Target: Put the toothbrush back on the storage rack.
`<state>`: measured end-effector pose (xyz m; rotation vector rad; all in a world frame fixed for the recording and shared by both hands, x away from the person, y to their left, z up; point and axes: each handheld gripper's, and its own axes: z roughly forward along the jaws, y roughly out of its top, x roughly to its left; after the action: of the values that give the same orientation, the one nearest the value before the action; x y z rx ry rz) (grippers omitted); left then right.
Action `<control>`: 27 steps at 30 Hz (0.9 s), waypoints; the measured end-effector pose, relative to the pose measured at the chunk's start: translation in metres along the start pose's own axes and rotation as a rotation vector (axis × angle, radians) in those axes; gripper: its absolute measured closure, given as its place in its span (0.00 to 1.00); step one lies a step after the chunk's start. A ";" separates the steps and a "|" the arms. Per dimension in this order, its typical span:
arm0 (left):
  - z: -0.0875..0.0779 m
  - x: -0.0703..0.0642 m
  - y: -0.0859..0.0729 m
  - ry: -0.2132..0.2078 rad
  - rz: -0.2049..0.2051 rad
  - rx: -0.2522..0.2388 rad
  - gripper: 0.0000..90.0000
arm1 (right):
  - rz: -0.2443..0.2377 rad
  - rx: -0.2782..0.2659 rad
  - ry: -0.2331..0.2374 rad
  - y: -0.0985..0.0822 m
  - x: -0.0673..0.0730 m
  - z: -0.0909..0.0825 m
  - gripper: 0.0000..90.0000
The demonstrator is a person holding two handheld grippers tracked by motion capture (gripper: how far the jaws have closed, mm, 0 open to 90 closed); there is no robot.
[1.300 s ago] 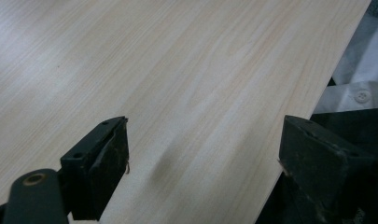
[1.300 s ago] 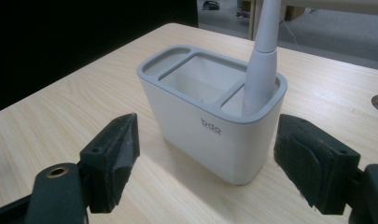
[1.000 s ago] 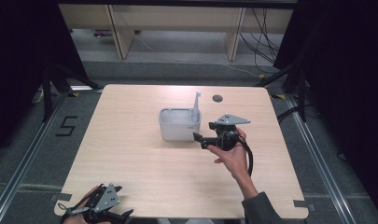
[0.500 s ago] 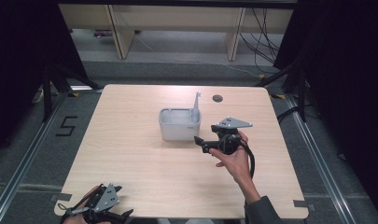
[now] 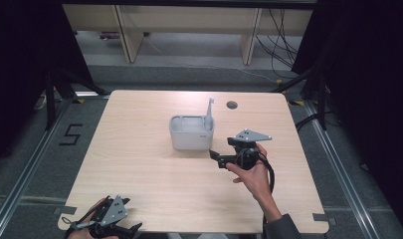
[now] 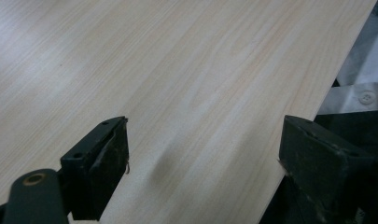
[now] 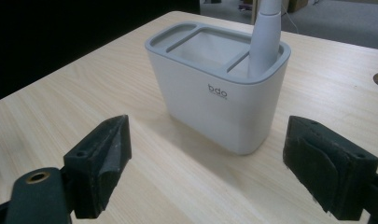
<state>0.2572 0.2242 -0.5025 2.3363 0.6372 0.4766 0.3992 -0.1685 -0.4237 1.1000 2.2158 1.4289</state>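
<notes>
A white caddy (image 5: 190, 133) with a grey rim and three compartments stands mid-table, marked "bdo" on its side (image 7: 218, 95). A pale grey handle (image 5: 209, 111) rises upright from its right end compartment (image 7: 265, 39). My right gripper (image 5: 218, 158), held in a hand, sits just right of the caddy with its jaws pointing at it. In the right gripper view the right gripper (image 7: 205, 163) is open, empty and a short way from the caddy's wall. My left gripper (image 5: 129, 230) rests at the table's near left corner. In its own view the left gripper (image 6: 205, 158) is open over bare wood.
The light wooden table (image 5: 139, 164) has a round cable hole (image 5: 232, 105) at the back right. Its near edge runs past the left gripper, with white buttoned cloth (image 6: 361, 91) beyond it. Shelving legs and cables (image 5: 268, 30) stand behind the table.
The right gripper has drifted slightly toward the near right, a little away from the caddy. The left gripper has not moved.
</notes>
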 end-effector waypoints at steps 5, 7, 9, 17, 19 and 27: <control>0.000 0.000 0.000 -0.001 -0.005 -0.004 0.17 | -0.007 0.015 -0.006 -0.004 0.001 -0.002 0.18; 0.000 0.000 0.000 -0.003 -0.005 -0.003 0.17 | -0.027 0.011 0.005 -0.005 0.000 -0.002 0.18; 0.000 0.000 0.000 -0.001 -0.006 -0.002 0.17 | -0.022 0.022 -0.005 -0.006 0.002 -0.004 0.18; 0.000 0.000 0.000 0.003 -0.002 0.000 0.17 | -0.028 0.028 0.010 -0.013 0.004 -0.005 0.18; 0.000 0.000 0.000 -0.002 -0.004 -0.002 0.17 | -0.004 0.030 0.007 -0.016 0.006 -0.006 0.18; 0.000 0.000 0.000 0.001 -0.004 -0.003 0.17 | -0.019 0.049 0.003 -0.023 0.005 -0.008 0.18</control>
<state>0.2575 0.2243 -0.5027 2.3318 0.6416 0.4758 0.3803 -0.1754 -0.4391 1.0902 2.2686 1.3765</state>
